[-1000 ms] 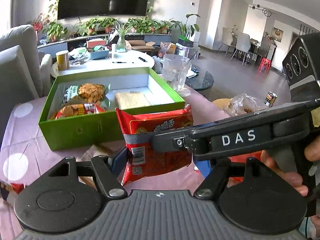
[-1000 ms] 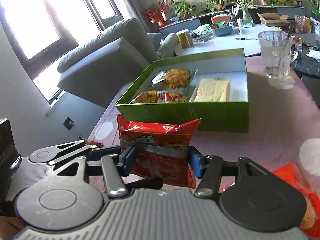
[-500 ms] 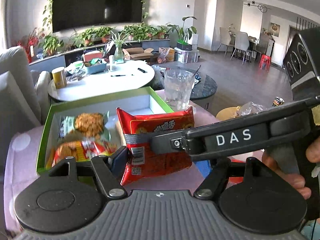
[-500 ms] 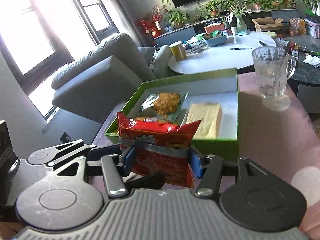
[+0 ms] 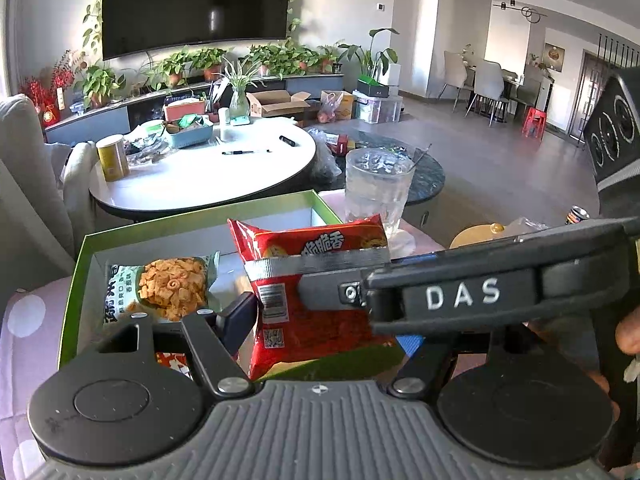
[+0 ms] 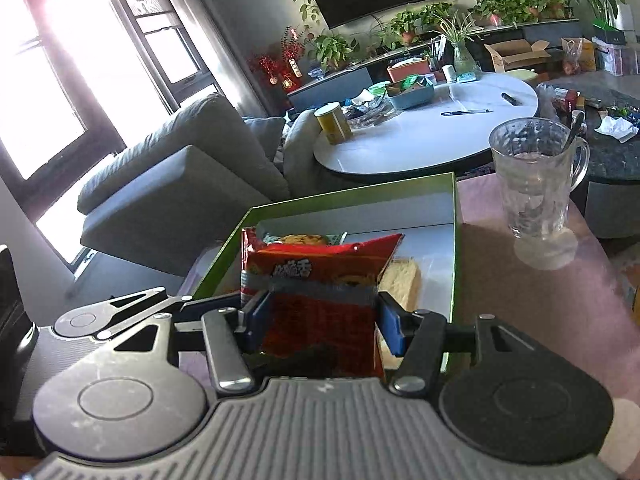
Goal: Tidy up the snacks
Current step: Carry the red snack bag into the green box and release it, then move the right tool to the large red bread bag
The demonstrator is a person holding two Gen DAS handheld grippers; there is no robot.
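Note:
Both grippers hold one red snack bag, upright above the green box. My left gripper is shut on the bag; its right finger is hidden behind the right gripper's arm. My right gripper is shut on the same bag, blue pads at its sides. In the box lie a green-and-clear cracker pack, a red pack mostly hidden, and a pale yellow pack.
A glass mug with a spoon stands on the pink cloth just right of the box. A round white table with a yellow can and clutter is behind. A grey sofa lies left.
Both grippers have carried the red bag up and forward, from in front of the box's near wall to above its inside. The grip has not changed.

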